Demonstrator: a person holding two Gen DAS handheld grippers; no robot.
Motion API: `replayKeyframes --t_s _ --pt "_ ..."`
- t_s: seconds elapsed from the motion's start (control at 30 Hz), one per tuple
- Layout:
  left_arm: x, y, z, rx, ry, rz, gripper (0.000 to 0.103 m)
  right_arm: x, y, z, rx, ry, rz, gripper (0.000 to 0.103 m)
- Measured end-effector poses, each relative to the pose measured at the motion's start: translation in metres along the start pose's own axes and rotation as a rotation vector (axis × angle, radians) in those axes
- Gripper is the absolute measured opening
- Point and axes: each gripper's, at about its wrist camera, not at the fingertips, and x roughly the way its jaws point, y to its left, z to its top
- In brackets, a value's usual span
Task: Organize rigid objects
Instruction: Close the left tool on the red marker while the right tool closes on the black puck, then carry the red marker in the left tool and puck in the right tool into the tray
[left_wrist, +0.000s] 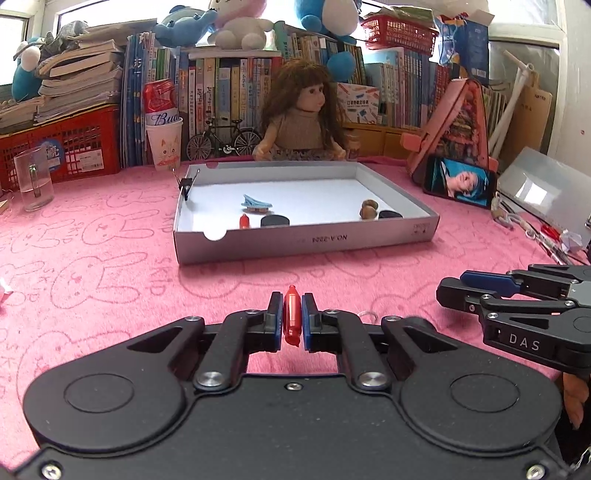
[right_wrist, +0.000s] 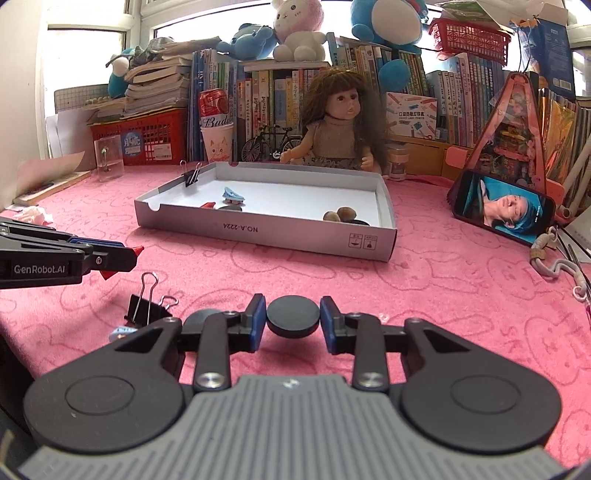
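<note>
Clamping a red peg (left_wrist: 291, 316), the left hand-held gripper (left_wrist: 290, 321); the right hand-held gripper (right_wrist: 293, 320) pinches a black disc (right_wrist: 293, 318).

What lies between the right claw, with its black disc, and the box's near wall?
Only bare pink cloth, as the right wrist view shows. The right claw grips the black disc; nothing lies ahead before the box.

doll (left_wrist: 300, 110) behind tray (left_wrist: 306, 240), phone (left_wrist: 458, 181) right, binder clip (right_wrist: 146, 308) before tray
</note>
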Motion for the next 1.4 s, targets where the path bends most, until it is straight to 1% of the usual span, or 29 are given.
replayKeyframes --t_s 0.33,0.67,0.97,1.2,1.4 --pt "0.012 0.007 0.023 -0.039 -0.008 -0.022 0.01 0.011 -0.011 0.015 0.043 -0.008 -0.033 0.037" --pt "0.025 0.01 0.048 -0.065 -0.017 -0.048 0.01 0.023 -0.024 0.038 0.073 -0.02 -0.064 0.036" --pt "0.043 0.01 0.075 -0.054 -0.048 -0.046 0.01 0.037 -0.033 0.059 0.098 -0.039 -0.063 0.036" --pt "0.065 0.013 0.095 -0.051 -0.051 -0.044 0.01 0.051 -0.036 0.072 0.107 -0.04 -0.049 0.037" --pt "0.085 0.02 0.108 -0.074 -0.043 -0.051 0.01 0.07 -0.046 0.086 0.158 -0.023 -0.022 0.036"
